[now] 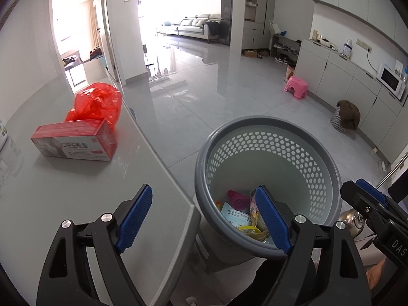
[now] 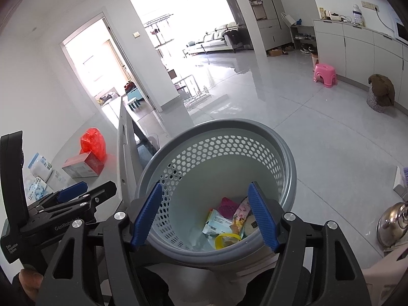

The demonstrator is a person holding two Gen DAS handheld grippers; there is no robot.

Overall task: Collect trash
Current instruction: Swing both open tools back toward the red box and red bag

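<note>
Left wrist view: the left gripper hangs with fingers spread and empty at the rim of the grey basket — wrappers lie at its bottom. Right gripper, likewise released, hovers above the basket. Left of the basket, a red box sits on the bench.

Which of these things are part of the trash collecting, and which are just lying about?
Part of the job:
- grey bin
- wrappers inside it
- red box
- red plastic bag

Just lying about:
- pink stool
- kettle
- microwave
</note>
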